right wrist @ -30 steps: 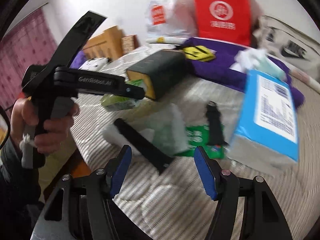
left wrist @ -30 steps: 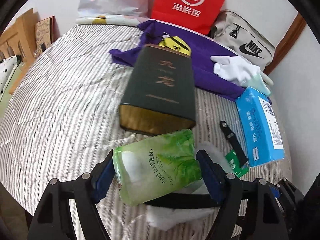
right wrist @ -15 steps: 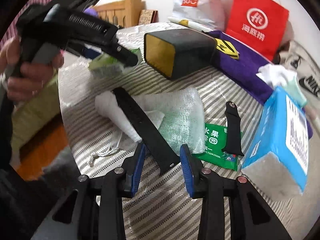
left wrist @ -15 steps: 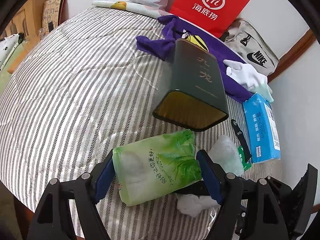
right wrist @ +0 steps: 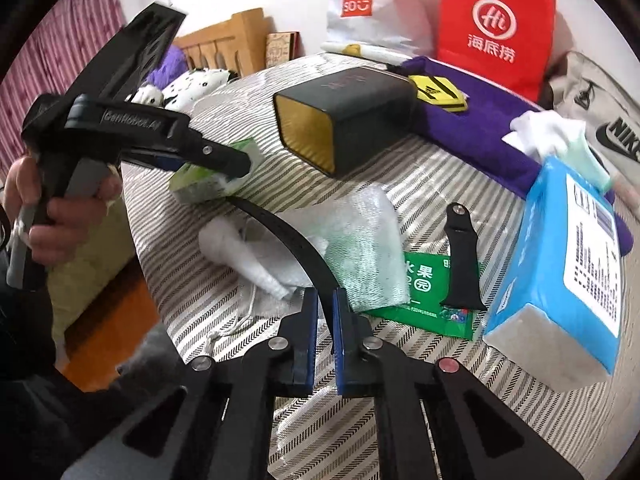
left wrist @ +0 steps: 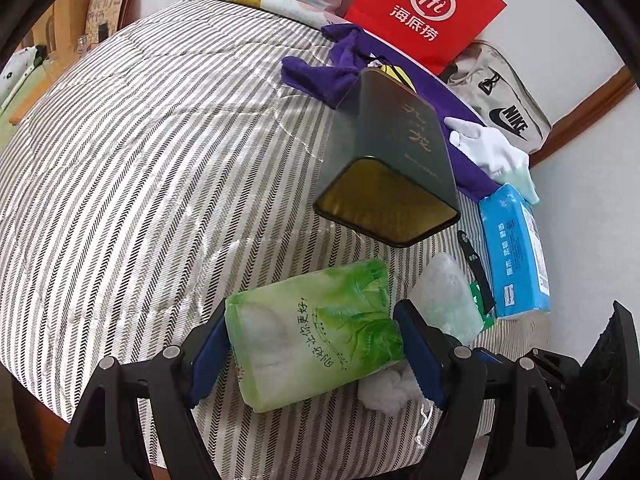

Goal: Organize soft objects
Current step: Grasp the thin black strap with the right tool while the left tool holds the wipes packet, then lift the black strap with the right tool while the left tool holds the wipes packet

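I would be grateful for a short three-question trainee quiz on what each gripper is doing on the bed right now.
1. True or false: the left gripper is shut on the green tissue pack.
2. What does the right gripper clamp? A) black strap B) blue tissue pack C) white glove
3. Fill in: the dark box lies on its side, its open ____-lined mouth facing the cameras.

Key: 1 true; 2 A; 3 gold.
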{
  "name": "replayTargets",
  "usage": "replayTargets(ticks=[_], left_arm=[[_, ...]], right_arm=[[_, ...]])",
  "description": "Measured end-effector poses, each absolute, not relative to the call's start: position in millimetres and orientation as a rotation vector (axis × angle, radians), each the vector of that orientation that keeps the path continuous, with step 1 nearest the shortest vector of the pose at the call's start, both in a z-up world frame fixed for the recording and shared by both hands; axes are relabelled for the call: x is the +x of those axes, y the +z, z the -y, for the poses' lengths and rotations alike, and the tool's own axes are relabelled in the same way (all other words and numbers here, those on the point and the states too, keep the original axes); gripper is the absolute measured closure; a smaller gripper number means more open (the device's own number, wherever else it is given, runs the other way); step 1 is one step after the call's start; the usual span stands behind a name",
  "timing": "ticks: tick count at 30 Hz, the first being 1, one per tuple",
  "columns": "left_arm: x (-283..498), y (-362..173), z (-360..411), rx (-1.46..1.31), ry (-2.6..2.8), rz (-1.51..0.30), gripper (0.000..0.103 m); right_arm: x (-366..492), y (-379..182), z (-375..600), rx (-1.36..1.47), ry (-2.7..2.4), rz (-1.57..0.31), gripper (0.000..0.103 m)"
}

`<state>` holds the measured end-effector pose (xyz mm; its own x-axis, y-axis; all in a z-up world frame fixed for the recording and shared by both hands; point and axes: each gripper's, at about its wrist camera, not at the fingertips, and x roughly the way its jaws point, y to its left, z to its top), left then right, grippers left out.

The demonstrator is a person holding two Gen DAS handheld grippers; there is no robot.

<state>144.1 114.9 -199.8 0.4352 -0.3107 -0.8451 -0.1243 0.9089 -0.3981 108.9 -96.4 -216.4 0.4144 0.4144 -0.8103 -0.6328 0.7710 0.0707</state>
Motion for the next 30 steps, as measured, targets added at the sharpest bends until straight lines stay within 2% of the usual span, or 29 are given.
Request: replayTargets(ticks=[11,27,30], left_arm=[[143,-201,-123,-0.451,-0.119,-1.122,0.025],[142,-201,-123,-0.441,-0.128,-1.119,0.025],[142,-201,-121,-0.426,-0.128,-1.114,0.025]], right_arm=[[124,-215,75,-0.379,0.644,-0.913,0.096],[151,-224,58,-0.323,0.694,-0.948,0.094],[150,-221,56,-0.321,0.704,-0.928,0.1]])
